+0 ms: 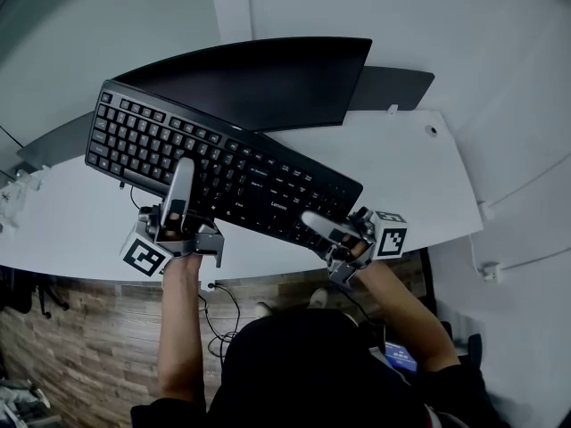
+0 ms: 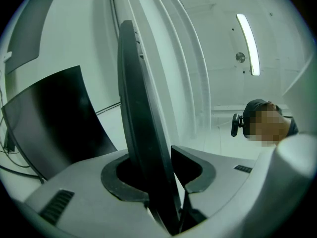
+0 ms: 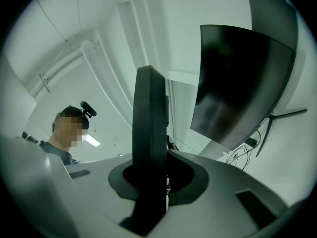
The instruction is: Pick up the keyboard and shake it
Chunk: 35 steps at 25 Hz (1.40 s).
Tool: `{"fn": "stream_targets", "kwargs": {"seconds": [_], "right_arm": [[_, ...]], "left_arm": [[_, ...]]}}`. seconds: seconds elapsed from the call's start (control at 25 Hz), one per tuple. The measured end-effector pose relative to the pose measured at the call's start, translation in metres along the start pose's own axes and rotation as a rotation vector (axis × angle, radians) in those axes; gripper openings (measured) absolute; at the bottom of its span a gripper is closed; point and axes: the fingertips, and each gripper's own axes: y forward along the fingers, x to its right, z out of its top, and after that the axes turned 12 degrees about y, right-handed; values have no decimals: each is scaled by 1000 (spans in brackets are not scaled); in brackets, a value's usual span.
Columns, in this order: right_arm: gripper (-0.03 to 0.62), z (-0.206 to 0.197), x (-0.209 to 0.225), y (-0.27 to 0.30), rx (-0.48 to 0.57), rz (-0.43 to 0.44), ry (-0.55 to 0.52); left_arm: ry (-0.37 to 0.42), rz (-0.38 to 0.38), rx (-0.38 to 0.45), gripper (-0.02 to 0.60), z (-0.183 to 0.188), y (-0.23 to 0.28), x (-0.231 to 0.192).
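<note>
A curved white desk (image 1: 419, 176) with a smooth matte top carries a wide, glossy black monitor (image 1: 268, 78). In front of the monitor slants the keyboard (image 1: 223, 163), a flat black plastic slab with rows of low keys. The right gripper (image 1: 314, 223) is clamped on its near long edge (towards the right end). The left gripper (image 1: 183, 175) straddles the same edge further left, its jaws slightly apart, with a thin gap beside one pad.

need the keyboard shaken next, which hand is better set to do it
Right: the right tongs are clamped on the edge of the keyboard, while the left tongs only straddle it, with a visible gap.
</note>
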Motion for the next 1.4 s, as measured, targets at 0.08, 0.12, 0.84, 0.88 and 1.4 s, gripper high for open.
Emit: {"fn": "stream_targets", "kwargs": {"seconds": [0.08,0.12,0.84,0.88,1.4], "right_arm": [[78,0,1,-1,3,6,-2],[78,0,2,-1,4,7,-4],[80,-3,5,-1,14,34,20],[80,-3,5,-2,14,36,23],[81,-3,7,-2,8,38,47]], "left_arm": [[-6,-12,0,161,-5,-2,2],[-8,-23,-1,161,-8,-2,3],[-3,-45,-81,164,-62,5,28],[-4,-47,-89,166,-67,6,30],[9,-27,-145,123,-84,9,33]]}}
